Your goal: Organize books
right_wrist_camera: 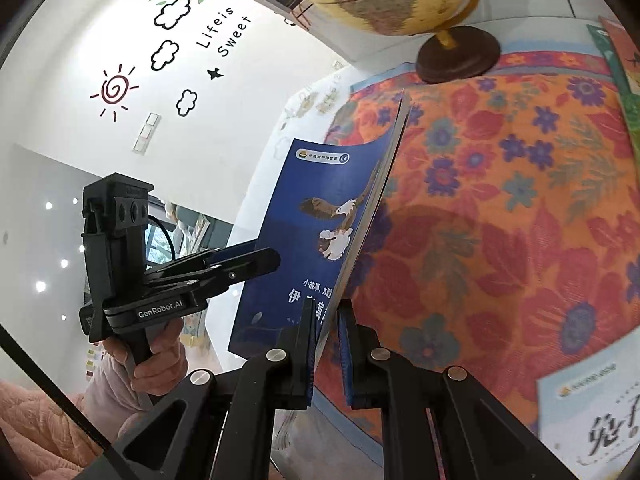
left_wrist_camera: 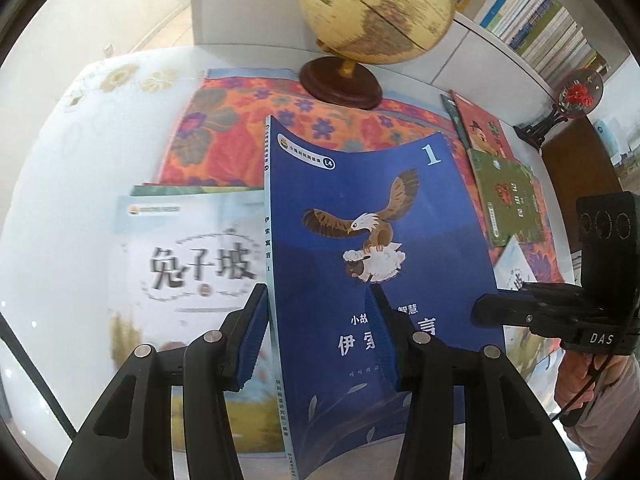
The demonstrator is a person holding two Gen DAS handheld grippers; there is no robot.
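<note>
My right tongs are clenching the page edge of the blue eagle book; my left tongs are gripping its spine edge. The book is hanging above the floral cloth. Beyond, a globe is standing on the counter.
</note>
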